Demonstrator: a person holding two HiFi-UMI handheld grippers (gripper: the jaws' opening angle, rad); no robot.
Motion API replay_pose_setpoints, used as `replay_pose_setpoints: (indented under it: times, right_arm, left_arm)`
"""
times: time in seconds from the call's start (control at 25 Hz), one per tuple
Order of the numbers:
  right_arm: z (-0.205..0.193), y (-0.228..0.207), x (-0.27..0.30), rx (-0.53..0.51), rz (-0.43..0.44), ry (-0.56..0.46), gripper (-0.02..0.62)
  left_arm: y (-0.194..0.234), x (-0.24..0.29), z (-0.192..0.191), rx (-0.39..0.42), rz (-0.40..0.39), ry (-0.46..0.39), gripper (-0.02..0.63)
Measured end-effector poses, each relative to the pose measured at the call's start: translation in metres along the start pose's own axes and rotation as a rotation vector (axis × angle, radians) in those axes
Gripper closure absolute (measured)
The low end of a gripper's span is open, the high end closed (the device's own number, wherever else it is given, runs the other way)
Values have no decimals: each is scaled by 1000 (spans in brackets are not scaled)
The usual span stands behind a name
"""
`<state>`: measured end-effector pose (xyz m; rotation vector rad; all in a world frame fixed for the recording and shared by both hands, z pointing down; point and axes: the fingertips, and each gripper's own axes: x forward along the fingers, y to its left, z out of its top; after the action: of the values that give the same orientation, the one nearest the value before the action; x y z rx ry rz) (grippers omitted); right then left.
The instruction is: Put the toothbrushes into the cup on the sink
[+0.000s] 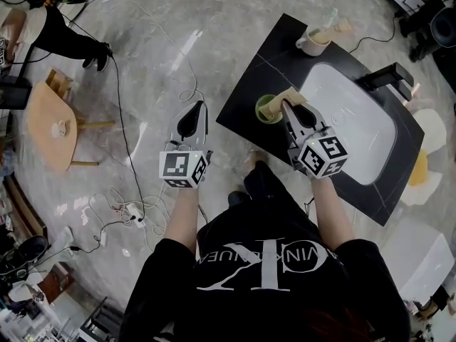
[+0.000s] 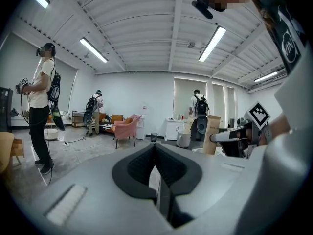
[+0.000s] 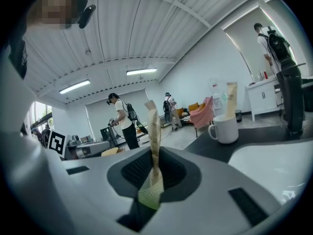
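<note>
We hold both forearms forward, the grippers nearly level. Our left gripper (image 1: 194, 112) hangs just off the left edge of the worktop (image 1: 279, 43), its jaws pressed together. Our right gripper (image 1: 288, 107) reaches over that edge, jaws clamped on a toothbrush (image 3: 154, 146).

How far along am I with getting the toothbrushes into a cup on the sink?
Done: one toothbrush stands in the white mug. In hand: the right gripper is shut on a second toothbrush, at the green cup. To do: releasing it in a cup. The left gripper is shut, empty; no other loose toothbrush shows.
</note>
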<state>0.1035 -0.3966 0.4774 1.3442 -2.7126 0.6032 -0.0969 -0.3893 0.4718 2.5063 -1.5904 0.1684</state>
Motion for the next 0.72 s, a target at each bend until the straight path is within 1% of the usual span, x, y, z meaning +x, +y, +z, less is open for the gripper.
replay_pose_setpoints:
  times: [0.72]
  right_arm:
    - [-2,-1,5,-5,1,15,551]
  left_arm:
    - [0,-1,-3,-8,-4,1,595]
